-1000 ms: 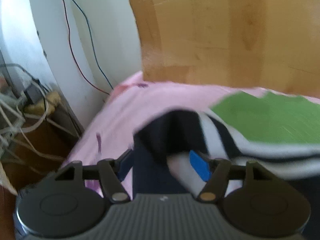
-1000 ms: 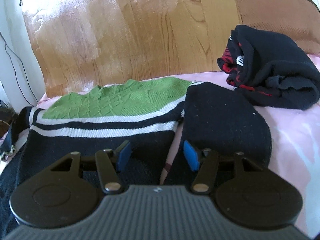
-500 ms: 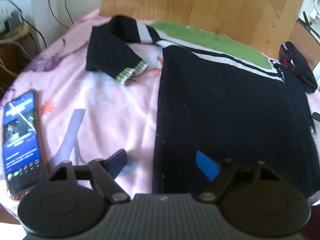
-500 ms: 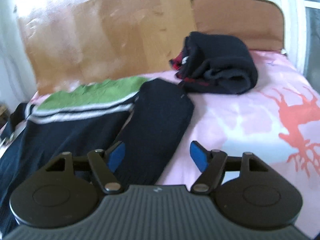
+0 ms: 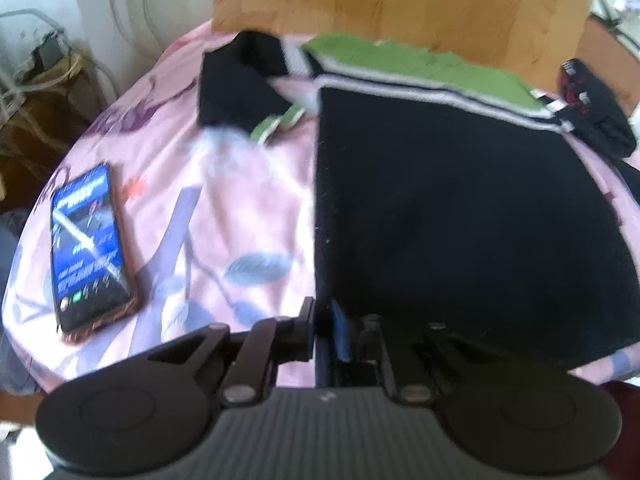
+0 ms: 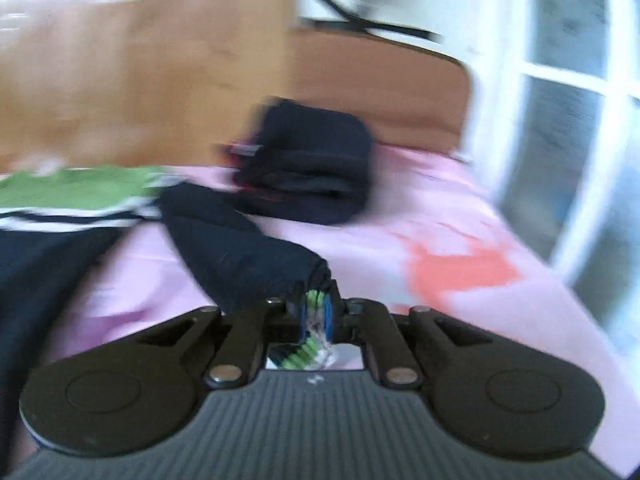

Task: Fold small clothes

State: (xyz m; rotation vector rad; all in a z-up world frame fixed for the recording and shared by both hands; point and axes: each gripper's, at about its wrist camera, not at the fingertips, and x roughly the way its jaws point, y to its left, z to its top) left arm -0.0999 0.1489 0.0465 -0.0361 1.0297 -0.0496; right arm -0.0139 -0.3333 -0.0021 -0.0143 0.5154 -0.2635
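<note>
Far off to the left of the left gripper (image 5: 322, 322) a phone (image 5: 90, 246) lay face up on the pink sheet (image 5: 240, 216), well apart from the clothes, most likely put there so it would not get in the way. The left gripper had its two fingers pressed together on the bottom left corner of the sweater (image 5: 460, 208), right at the hem. The sweater lay flat in front of this gripper, black at the near end and green at the far end by the wooden board (image 5: 400, 0). Its left sleeve (image 5: 236, 88) was bent over ahead and to the left, with the green cuff pointing back toward the body. Holding the corner like that looked like a good way to lift that side and fold it over. Far ahead and to the right sat a dark bundle of clothes (image 5: 592, 112), perhaps one already folded. The right gripper (image 6: 316, 312) was pinching the green striped cuff of the right sleeve (image 6: 244, 256), and the sleeve ran away from it, ahead and to the left, back to the sweater. The picture there was blurry. I think the sleeve was held by its end so it could be laid across the black part. To the right of this gripper were only the sheet and a window (image 6: 580, 140).
</note>
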